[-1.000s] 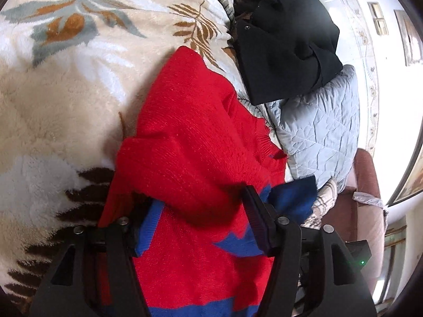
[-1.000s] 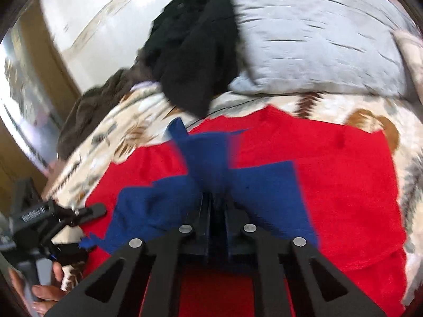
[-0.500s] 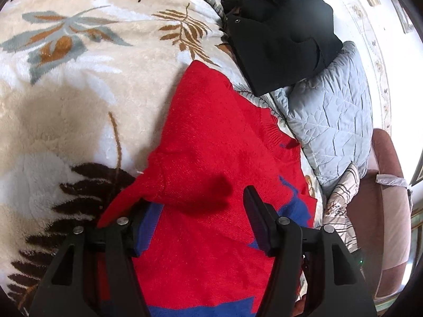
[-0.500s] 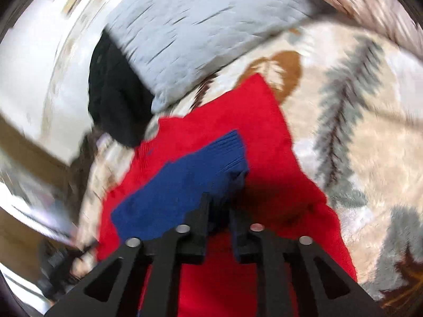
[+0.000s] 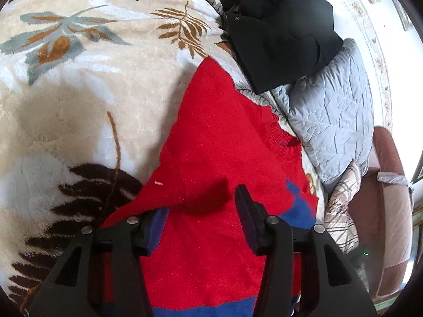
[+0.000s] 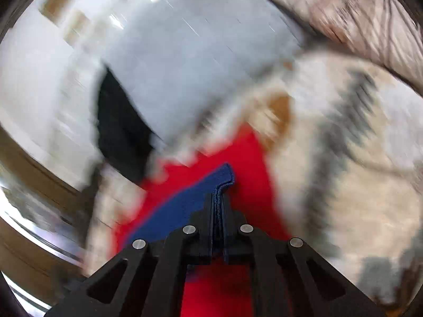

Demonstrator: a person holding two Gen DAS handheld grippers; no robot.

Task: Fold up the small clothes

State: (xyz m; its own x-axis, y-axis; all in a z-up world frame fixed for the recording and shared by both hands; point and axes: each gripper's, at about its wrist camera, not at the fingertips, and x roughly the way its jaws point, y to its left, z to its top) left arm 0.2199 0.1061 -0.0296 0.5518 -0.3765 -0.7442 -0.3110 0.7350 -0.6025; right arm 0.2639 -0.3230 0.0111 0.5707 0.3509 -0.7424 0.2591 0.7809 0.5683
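On the bed, nearest the cameras: the two grippers, both over the red sweater.
Left gripper: jaws apart and closing; a raised fold of red knit lies between them, a blue band against the inner face of the left finger. Whether the pads press the cloth cannot be told.
Right gripper: jaws pressed together, pinching a blue knit edge that sticks out just past the fingertips.
Red sweater: spread flat on the blanket, running from under the left gripper away toward the pillow; blue patches show near its right edge and a blue stripe along the bottom of the view.
Blue knit edge: a folded blue part of the same sweater, stretching left from the right gripper across the red cloth.
Blanket: cream plush with leaf prints, under the sweater, bare to the left of it.
Pillow: pale grey, quilted, just beyond the sweater's far right side.
Black garment: heaped beyond, overlapping the pillow's top.
Right wrist view: heavily blurred; only broad shapes can be read.
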